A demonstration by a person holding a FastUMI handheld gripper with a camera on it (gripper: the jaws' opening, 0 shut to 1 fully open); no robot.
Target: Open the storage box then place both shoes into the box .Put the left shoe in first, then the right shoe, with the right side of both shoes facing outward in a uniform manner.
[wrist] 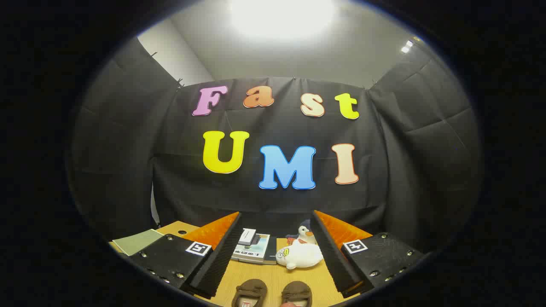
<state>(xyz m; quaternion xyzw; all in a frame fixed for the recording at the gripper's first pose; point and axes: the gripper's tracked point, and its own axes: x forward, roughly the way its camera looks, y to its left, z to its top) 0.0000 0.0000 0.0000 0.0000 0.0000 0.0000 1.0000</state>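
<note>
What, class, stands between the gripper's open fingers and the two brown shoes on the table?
Nothing visible does. The gripper is open, and both shoes lie on bare table between its fingers. The white plush toy and books lie beyond the shoes.

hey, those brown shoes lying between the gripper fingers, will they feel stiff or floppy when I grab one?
Probably floppy: the brown shoes look like soft fabric slippers with rounded, slumped toes. Likely light for their size, so one may slide on the smooth wooden table when nudged. The hand-held gripper is open, its fingers either side of them.
</note>
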